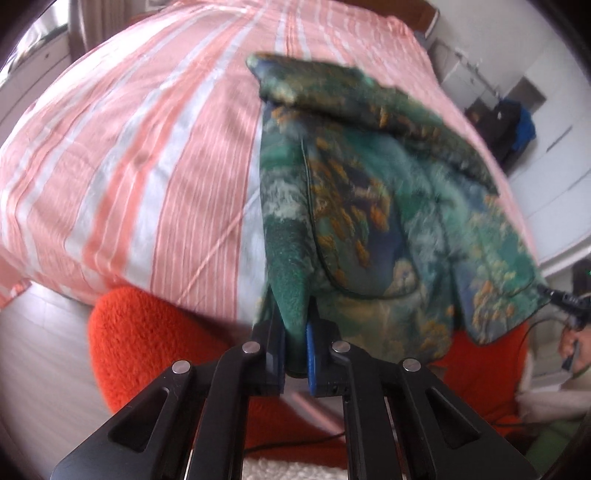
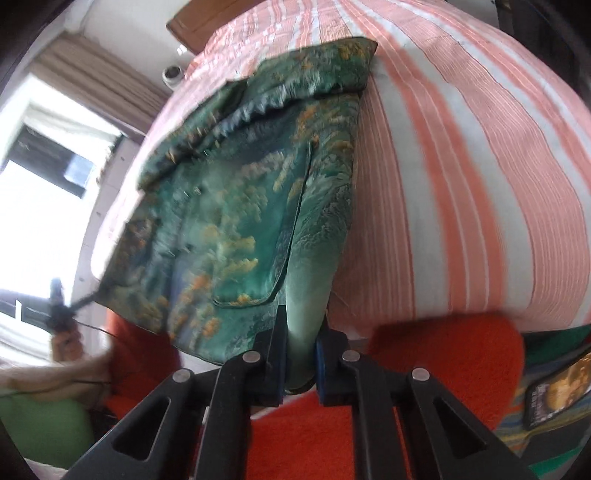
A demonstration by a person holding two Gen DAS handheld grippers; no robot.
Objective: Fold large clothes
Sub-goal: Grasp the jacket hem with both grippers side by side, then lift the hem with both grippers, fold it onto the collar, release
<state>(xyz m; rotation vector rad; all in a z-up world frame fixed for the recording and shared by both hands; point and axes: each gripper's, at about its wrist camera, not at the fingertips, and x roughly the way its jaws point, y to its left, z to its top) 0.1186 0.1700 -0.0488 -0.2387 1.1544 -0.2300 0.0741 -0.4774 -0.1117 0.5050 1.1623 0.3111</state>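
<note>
Both tools clamp down: left tool [image 1: 295, 332] and right tool [image 2: 301, 339] each grip the green jacket's [image 1: 369, 206] hem above the striped bed [image 1: 129, 147].

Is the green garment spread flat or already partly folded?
Partly folded: the green garment has its top edge doubled over, and its near edge is bunched in both grippers above the striped bed.

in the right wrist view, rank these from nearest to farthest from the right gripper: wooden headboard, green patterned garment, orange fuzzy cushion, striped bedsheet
1. green patterned garment: pinched in the right gripper, spreading up and left.
2. orange fuzzy cushion: just below and right of the jaws.
3. striped bedsheet: beyond the cushion, filling the right side.
4. wooden headboard: far end, top left.
</note>
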